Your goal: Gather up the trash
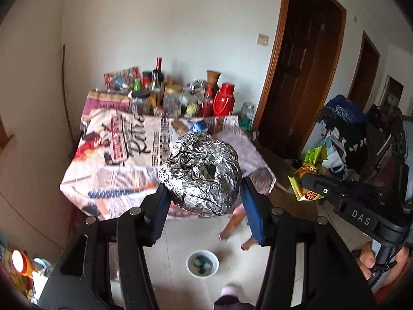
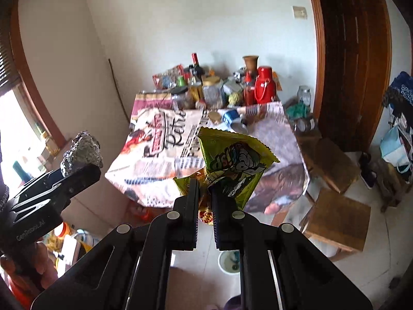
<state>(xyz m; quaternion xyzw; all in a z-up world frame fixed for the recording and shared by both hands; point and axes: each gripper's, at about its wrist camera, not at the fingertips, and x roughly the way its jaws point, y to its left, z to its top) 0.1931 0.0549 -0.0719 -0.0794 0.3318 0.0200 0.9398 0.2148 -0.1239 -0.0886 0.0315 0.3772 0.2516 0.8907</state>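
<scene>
table (image 1: 77,180) under printed cloth (image 1: 116,139), bottles and jars (image 1: 160,95) crowding its far edge

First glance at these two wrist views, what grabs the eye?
The big crumpled ball of silver foil, clamped between the left gripper fingers and held above the floor in front of the table. Next, the yellow-green crinkled snack wrapper pinched in the right gripper. Behind both, the table draped in a printed newspaper-style cloth, its far end crowded with bottles and a red thermos jug.
</scene>
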